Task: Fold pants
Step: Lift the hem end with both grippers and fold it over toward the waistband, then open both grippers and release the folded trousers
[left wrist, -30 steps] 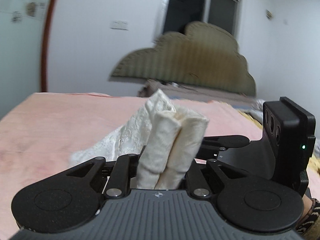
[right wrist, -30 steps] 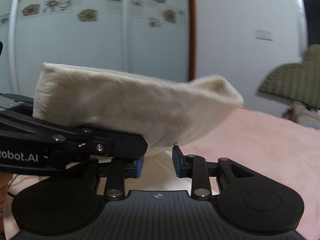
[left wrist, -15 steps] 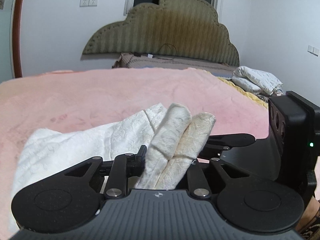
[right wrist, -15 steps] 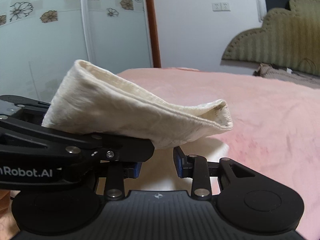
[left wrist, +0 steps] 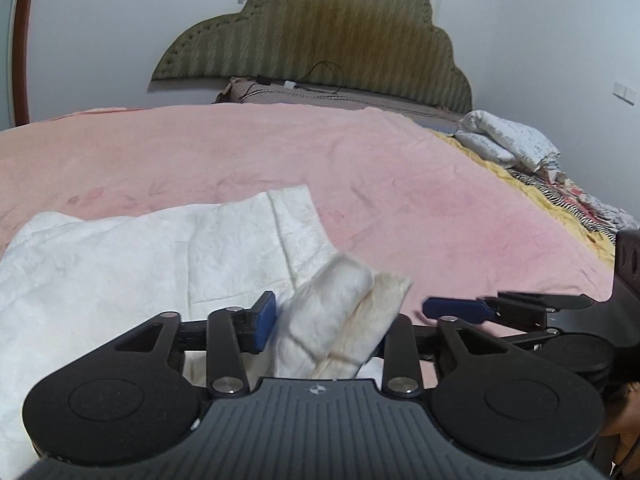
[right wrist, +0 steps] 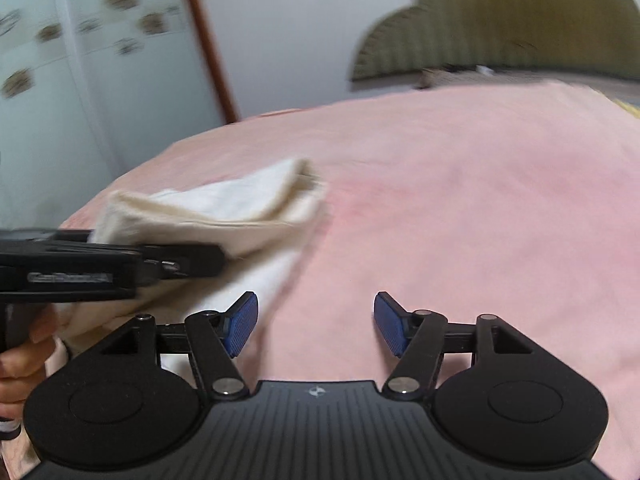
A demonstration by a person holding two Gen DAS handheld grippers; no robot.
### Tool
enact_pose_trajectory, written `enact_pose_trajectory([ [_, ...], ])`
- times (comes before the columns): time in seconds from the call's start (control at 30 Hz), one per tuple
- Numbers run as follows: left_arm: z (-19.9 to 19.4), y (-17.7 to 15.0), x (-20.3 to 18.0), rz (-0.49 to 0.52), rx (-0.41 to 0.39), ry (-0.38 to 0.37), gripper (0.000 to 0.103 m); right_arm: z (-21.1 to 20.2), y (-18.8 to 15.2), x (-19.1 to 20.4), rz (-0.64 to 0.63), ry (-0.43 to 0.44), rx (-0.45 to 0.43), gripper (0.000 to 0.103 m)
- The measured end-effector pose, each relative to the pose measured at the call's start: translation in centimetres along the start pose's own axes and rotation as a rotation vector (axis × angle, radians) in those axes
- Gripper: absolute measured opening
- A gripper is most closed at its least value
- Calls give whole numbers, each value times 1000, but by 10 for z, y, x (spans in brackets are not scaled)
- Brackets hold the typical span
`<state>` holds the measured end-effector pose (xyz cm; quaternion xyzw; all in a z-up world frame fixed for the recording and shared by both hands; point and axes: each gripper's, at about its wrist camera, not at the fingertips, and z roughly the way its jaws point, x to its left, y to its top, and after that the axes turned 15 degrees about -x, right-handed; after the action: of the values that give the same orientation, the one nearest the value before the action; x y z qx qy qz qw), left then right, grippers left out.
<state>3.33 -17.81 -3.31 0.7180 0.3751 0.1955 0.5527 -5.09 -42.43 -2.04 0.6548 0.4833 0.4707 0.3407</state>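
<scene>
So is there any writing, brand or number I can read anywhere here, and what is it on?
White label on the left gripper, whose jaws have just been opening around the pants: blurred, unreadable.
Small emblem on that gripper's body: a symbol, no letters.
Print on the folded bedding: too small to read.
No other text.

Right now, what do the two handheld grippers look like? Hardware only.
Both match: a black ribbed body with two round discs, black linkage arms on silver pivot pins, and blue ribbed pads on the fingertips. That holds for the left gripper and the right gripper. The left gripper's side bears blurred white lettering.
</scene>
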Motion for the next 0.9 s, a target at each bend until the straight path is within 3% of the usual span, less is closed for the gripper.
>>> enact_pose_trajectory([
  [0.07, -6, 1, -4, 9, -13, -34, 49, -3, -3, -10, 43, -35, -16, 64],
  [0.13, -12, 4, -6, -2, -21, -84, 62, -4, -5, -12, 73, -53, -33, 64],
  [0.27, -32, 18, 4, -76, -56, -161, 67, -10, -8, -2, 82, -87, -89, 64],
  [0.33, -48, 24, 15, -71, -91, -127, 70, -16, -8, 6, 73, -81, -130, 64],
  [0.53, -90, 25, 65, -9, -174, 135, 73, -21, 0, 40, 17, 33, -173, 64],
  [0.6, -98, 20, 87, -34, -159, 193, 73, -17, -1, 57, -78, 34, -142, 70],
  [0.7, -103, 8, 119, -114, -95, 233, 73, -6, -11, 73, -255, -62, -82, 75],
  [0.8, -100, -9, 138, -146, 0, 244, 73, -7, -10, 66, -205, -101, -97, 75],
  [0.9, -108, -19, 140, -102, -18, 274, 74, -14, -6, 63, -126, -72, -136, 75],
])
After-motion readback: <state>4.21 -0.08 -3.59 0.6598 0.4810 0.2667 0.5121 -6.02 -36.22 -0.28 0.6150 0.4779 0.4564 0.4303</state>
